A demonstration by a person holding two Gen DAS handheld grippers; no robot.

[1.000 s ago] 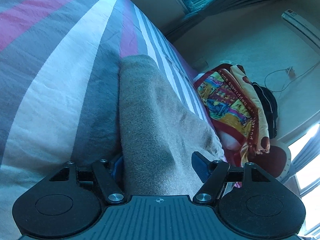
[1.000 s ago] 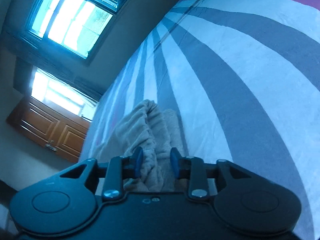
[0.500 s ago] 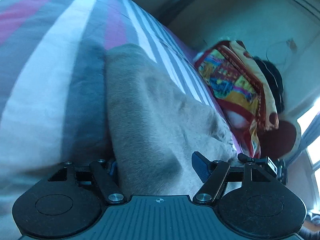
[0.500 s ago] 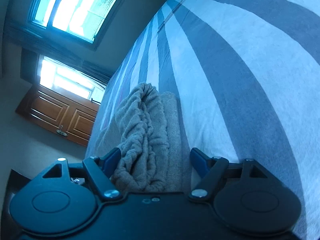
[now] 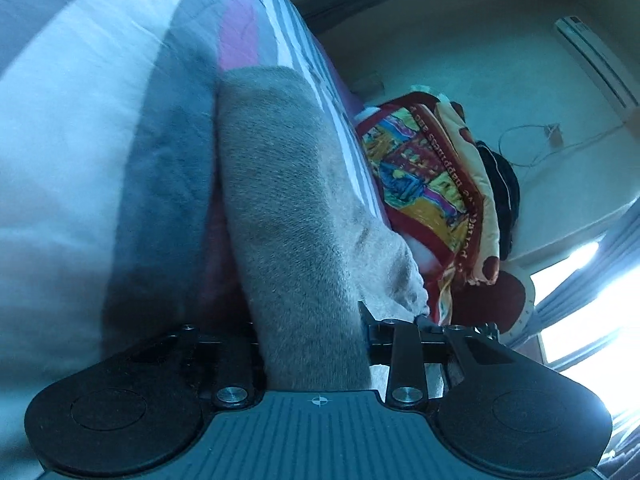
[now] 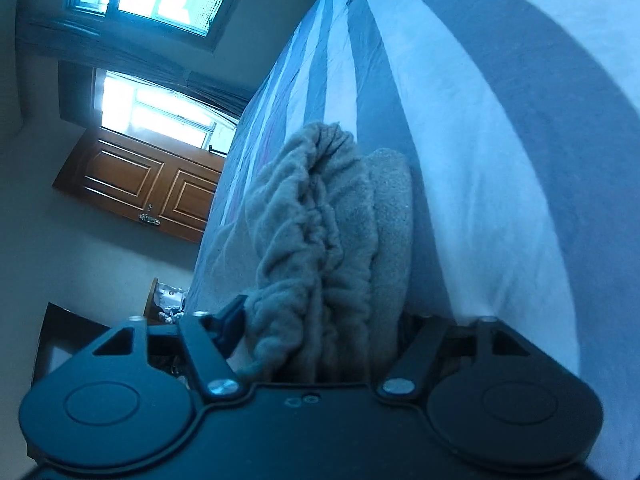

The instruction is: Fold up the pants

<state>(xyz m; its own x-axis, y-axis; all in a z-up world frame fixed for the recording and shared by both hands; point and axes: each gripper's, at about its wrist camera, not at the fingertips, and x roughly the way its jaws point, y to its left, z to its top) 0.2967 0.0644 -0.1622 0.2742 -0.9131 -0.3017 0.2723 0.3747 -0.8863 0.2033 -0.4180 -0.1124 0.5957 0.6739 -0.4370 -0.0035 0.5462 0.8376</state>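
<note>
Fingers on my left gripper (image 5: 312,340) were clamped on the pants (image 5: 288,208); the right gripper (image 6: 320,332) sat spread around the bunched waistband end. Pants lay folded lengthwise on the striped bed (image 6: 480,160), so a crosswise fold looked left. Only the left view showed the colorful blanket (image 5: 432,184), far right.

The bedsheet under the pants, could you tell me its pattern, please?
Broad grey and white stripes, clearest from the right wrist.
</note>
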